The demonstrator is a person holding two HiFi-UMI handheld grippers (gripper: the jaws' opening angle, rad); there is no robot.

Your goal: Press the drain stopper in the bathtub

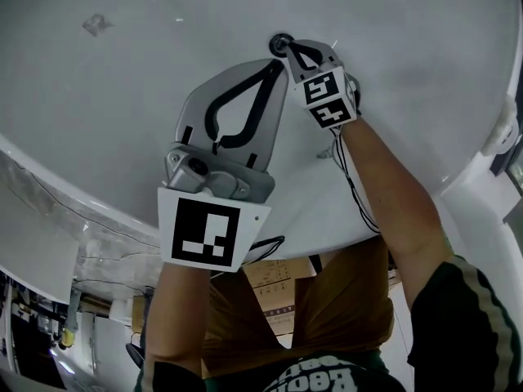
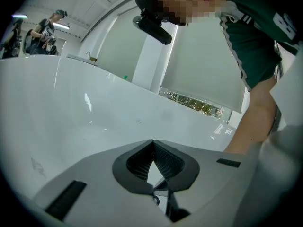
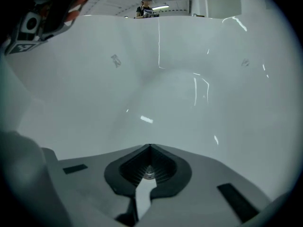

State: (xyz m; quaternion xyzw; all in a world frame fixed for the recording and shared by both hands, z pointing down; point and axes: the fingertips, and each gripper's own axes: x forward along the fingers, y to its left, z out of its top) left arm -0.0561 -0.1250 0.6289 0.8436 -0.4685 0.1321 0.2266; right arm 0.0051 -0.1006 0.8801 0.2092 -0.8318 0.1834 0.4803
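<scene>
Now right hand-held gripper [image 1: 292,50], clenched empty, is set at drain stopper [image 1: 281,42], 12 o'clock; slip risked by off-centre push. Left hand-held gripper [image 1: 274,65] clenched, idle.

Grey left gripper [image 1: 276,64] and right gripper [image 1: 288,47] carry black-and-white marker cubes [image 1: 329,98].

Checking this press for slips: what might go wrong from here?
The right gripper, shut, sits at the edge of the drain stopper, not its middle, so a push may skid onto the glossy bathtub. The left gripper, also shut, hovers close beside it and might bump it.
</scene>
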